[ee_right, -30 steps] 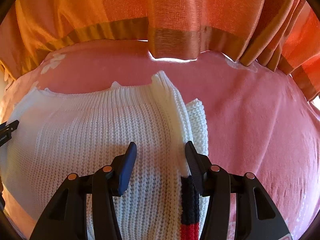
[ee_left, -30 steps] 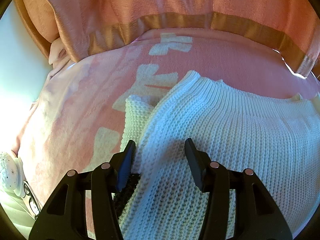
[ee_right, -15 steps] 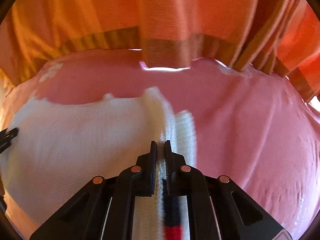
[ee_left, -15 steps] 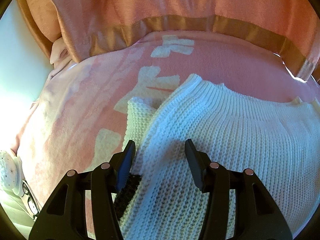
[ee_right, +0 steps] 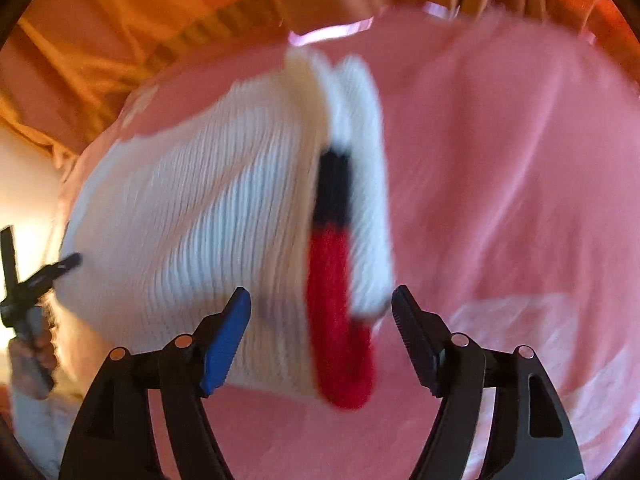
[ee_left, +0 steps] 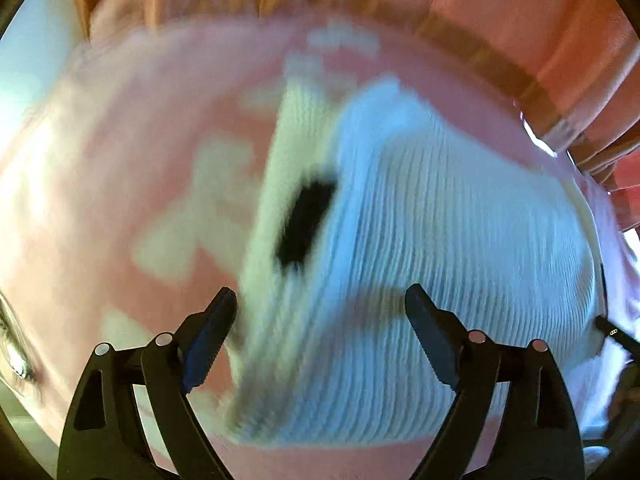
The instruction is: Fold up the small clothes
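Observation:
A white knit sweater (ee_left: 440, 260) lies flat on a pink blanket (ee_left: 120, 200), both sleeves folded in along its sides. Both views are blurred by motion. In the left wrist view my left gripper (ee_left: 320, 294) hovers over the sweater's left side, jaws opening, pads touching nothing; a black patch (ee_left: 304, 220) shows on the folded sleeve. In the right wrist view my right gripper (ee_right: 320, 295) hangs over the right sleeve's black and red stripe (ee_right: 332, 300), jaws opening, with the cloth lying free below them. The sweater (ee_right: 200, 220) fills the left half there.
Orange curtains (ee_right: 120, 40) hang along the blanket's far edge, also curtains (ee_left: 520, 20) in the left view. A hand (ee_right: 32, 356) holding the other gripper shows at the right view's left edge. Bare pink blanket (ee_right: 500, 200) stretches to the right of the sweater.
Both grippers have drawn back toward the sweater's near hem, which now shows. The right gripper shut on the sleeve edge half a second ago and has let go; both jaws stand wider.

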Motion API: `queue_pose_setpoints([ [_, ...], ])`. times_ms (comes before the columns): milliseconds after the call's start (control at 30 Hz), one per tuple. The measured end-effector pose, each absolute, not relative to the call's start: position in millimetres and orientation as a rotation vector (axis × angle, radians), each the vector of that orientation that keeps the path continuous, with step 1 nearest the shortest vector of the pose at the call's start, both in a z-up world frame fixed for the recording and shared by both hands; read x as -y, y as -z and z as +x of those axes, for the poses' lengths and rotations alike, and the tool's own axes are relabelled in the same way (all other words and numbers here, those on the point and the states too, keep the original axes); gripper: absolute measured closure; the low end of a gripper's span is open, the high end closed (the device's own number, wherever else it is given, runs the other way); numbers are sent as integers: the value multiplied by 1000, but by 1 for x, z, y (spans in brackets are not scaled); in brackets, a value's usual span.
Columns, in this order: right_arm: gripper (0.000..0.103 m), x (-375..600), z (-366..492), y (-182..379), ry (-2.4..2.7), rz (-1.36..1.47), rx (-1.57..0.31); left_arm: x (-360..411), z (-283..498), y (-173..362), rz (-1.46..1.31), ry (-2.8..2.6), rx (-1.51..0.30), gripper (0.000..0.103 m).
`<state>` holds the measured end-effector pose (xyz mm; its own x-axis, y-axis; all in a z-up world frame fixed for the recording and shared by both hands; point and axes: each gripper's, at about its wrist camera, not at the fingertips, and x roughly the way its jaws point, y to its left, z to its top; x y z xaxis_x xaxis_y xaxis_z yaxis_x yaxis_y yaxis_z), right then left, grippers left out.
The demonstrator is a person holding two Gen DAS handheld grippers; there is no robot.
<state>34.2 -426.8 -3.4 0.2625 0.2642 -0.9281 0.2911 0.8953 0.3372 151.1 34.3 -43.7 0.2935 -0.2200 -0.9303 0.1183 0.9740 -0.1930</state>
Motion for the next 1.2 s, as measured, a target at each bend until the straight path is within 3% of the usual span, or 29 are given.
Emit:
queue_pose_setpoints([
  [67,26,423,31,17,13,549,-1338,-37,146,51,-125,215,-1233,16],
  [100,36,422,29,14,24,541,-1303,-34,145,51,-109,216,-1221,16],
  [133,63,421,30,14,13,540,-1298,-33,145,51,-100,220,-1220,24],
  [167,76,421,29,14,-10,574,-1291,-32,146,48,-106,235,-1216,33],
  [200,85,425,29,9,-21,632,-1270,-33,149,44,-139,267,-1222,61],
  [233,88,426,27,3,-24,652,-1252,-35,151,40,-178,301,-1235,73],
  [333,91,430,14,-42,-33,636,-1131,-48,145,17,-240,314,-1221,77],
  [500,91,439,-48,-87,-12,600,-1085,-54,85,-18,-203,374,-1256,77],
  [633,88,436,-85,-40,28,580,-1268,-56,40,24,-153,333,-1388,73],
  [700,86,440,-97,-20,146,538,-1342,-57,34,36,-146,300,-1371,64],
  [733,82,442,-99,-24,162,534,-1325,-57,32,32,-152,281,-1350,53],
  [767,82,446,-101,-41,165,549,-1253,-57,33,24,-153,256,-1330,49],
  [833,79,449,-98,-72,191,517,-1141,-58,40,10,-159,242,-1280,30],
  [933,79,427,-60,-103,99,389,-1075,-54,59,-2,-158,201,-1207,24],
  [967,76,420,-46,-102,76,367,-1080,-48,67,-3,-162,208,-1206,24],
  [1033,53,405,-17,-89,55,303,-1106,-40,84,1,-143,211,-1212,23],
  [1067,50,400,3,-75,70,255,-1132,-32,92,8,-126,198,-1224,23],
  [1167,53,399,25,-34,79,211,-1230,-31,100,24,-179,186,-1252,33],
  [1200,80,399,25,-23,63,236,-1260,-32,99,25,-192,185,-1246,38],
])
